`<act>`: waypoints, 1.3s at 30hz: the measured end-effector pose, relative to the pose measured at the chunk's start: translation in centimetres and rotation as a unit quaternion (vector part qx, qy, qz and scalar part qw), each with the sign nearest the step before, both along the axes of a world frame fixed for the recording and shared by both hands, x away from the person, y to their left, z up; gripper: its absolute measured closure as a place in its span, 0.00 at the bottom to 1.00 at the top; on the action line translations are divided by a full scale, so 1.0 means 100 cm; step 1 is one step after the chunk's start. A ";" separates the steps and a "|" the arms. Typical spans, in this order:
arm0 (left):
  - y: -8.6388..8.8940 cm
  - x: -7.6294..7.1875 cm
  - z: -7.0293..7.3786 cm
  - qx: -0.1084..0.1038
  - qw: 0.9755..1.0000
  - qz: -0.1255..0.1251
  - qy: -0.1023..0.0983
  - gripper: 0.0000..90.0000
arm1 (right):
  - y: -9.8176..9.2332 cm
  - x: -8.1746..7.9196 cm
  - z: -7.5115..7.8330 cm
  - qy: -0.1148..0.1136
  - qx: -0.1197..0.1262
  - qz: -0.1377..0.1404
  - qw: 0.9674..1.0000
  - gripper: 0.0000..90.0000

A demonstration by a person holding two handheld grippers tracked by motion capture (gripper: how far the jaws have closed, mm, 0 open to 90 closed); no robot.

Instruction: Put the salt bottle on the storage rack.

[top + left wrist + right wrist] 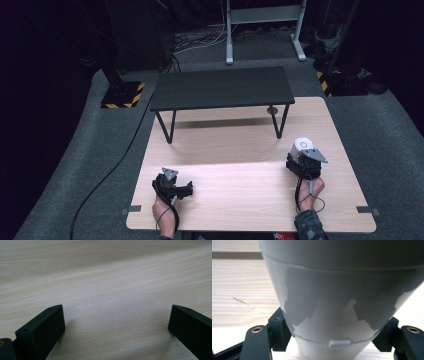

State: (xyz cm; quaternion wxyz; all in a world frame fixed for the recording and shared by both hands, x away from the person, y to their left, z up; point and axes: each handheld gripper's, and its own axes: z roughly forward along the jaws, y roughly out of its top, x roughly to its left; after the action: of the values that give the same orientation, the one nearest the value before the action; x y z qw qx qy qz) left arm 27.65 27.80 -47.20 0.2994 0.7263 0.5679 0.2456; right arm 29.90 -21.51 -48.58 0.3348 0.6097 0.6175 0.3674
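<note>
High view: left gripper (187,190) low on the wooden table (240,190), near its front-left edge, nothing by it. Right gripper (299,159) at the right side, clamped on a white cup (301,146) standing just ahead of the hand. A black bench (220,87) sits across the table's far end.

Left gripper view: jaws spread wide, bare wood between them.

Right gripper view: cup (337,302) close up, white and grey, upright on the table; both jaws press its lower sides.
</note>
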 end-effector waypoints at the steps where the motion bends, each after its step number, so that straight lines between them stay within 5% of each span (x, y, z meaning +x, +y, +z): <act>1: 0.000 0.000 0.000 0.000 1.000 0.000 0.000 0.00 | -0.001 -0.001 0.003 0.000 0.002 0.001 1.000 0.33; 39: 0.000 0.000 0.000 0.000 1.000 0.000 0.000 0.00 | -0.006 -0.007 0.064 -0.041 0.002 0.022 0.999 0.33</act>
State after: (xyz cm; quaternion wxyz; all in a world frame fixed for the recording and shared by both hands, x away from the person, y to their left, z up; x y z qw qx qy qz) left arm 27.66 27.81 -47.20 0.2994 0.7264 0.5679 0.2454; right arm 29.25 -22.12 -42.19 0.3507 0.5806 0.6159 0.4007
